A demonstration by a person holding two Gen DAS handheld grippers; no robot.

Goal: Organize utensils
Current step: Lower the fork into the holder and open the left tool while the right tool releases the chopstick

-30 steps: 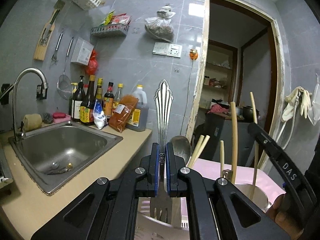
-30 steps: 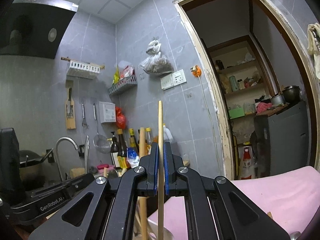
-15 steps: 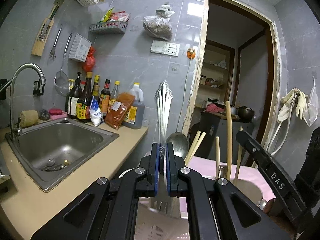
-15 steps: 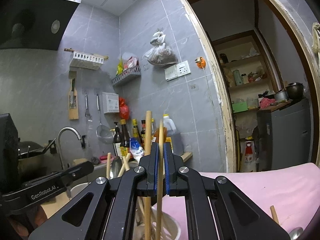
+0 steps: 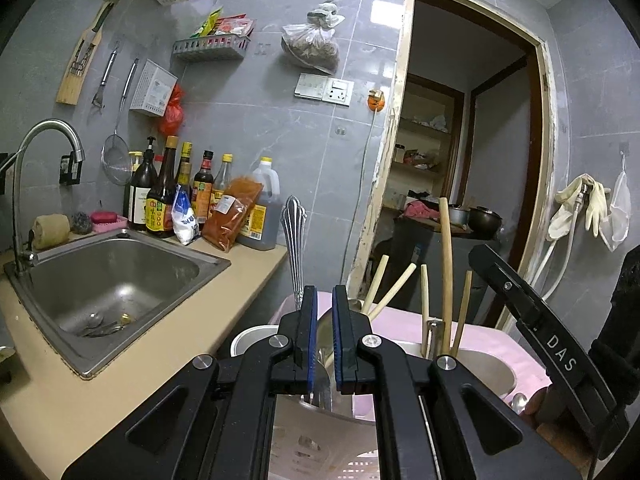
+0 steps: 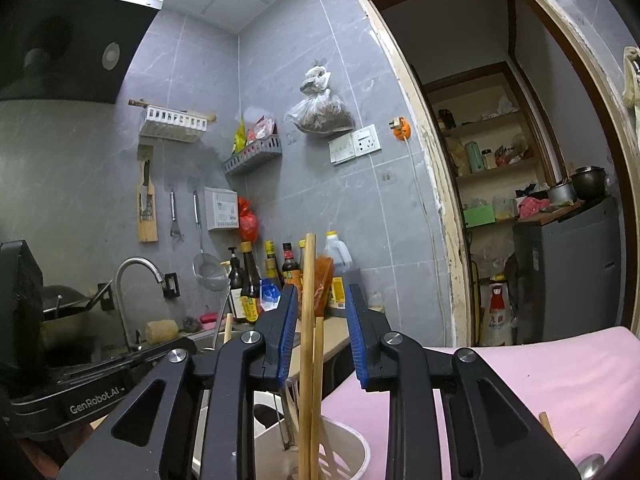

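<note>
My left gripper (image 5: 324,300) is open just above a white utensil holder (image 5: 250,338). A silver fork (image 5: 295,240) with an ornate handle stands upright in the holder, free of the jaws, left of my fingers. A spoon bowl shows between the jaws. Several wooden chopsticks (image 5: 446,272) stand in the round cup (image 5: 490,374) to the right. My right gripper (image 6: 321,312) is open, with two chopsticks (image 6: 308,340) standing loose between its jaws in the white cup (image 6: 352,446).
A steel sink (image 5: 108,280) and tap lie left on the beige counter (image 5: 100,392), with sauce bottles (image 5: 160,196) behind. A pink cloth (image 6: 540,384) covers the surface under the holders. A doorway (image 5: 460,160) opens at the right. The other gripper (image 5: 540,320) reaches in from the right.
Both grippers have opened. The left let go of the fork, which dropped lower into the holder. The right released its chopstick into the cup.
</note>
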